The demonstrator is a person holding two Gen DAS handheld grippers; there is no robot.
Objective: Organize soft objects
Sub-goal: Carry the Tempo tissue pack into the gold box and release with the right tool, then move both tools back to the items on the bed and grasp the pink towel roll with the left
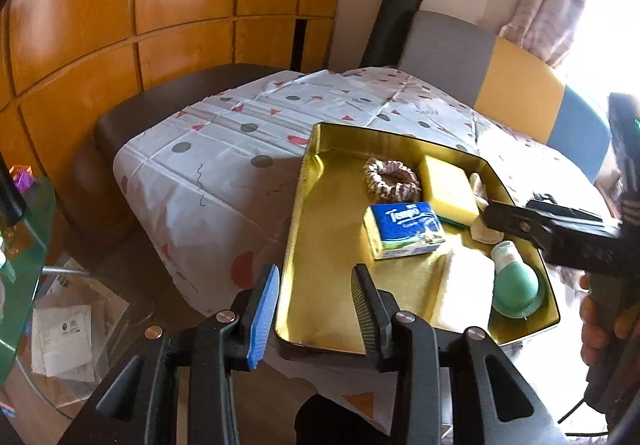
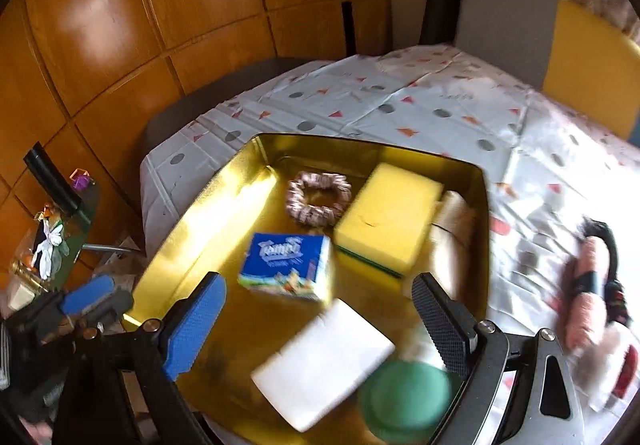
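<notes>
Left gripper (image 1: 316,313): jaws wide open, empty, astride the gold tin (image 1: 320,245) near wall at lower centre. Right gripper (image 2: 320,325): jaws wide open, empty, over the tin. Inside, near to far: green bottle (image 2: 404,401), white pad (image 2: 324,361), tissue pack (image 2: 288,265), yellow sponge (image 2: 384,217), scrunchie (image 2: 318,199). Tin sits on patterned worktop (image 2: 420,109).

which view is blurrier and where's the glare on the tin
Right wrist view is motion-smeared, worst on the white block and green bottle; glare streaks the gold tin's left wall. Left wrist view is sharp, though the window blows out.
</notes>
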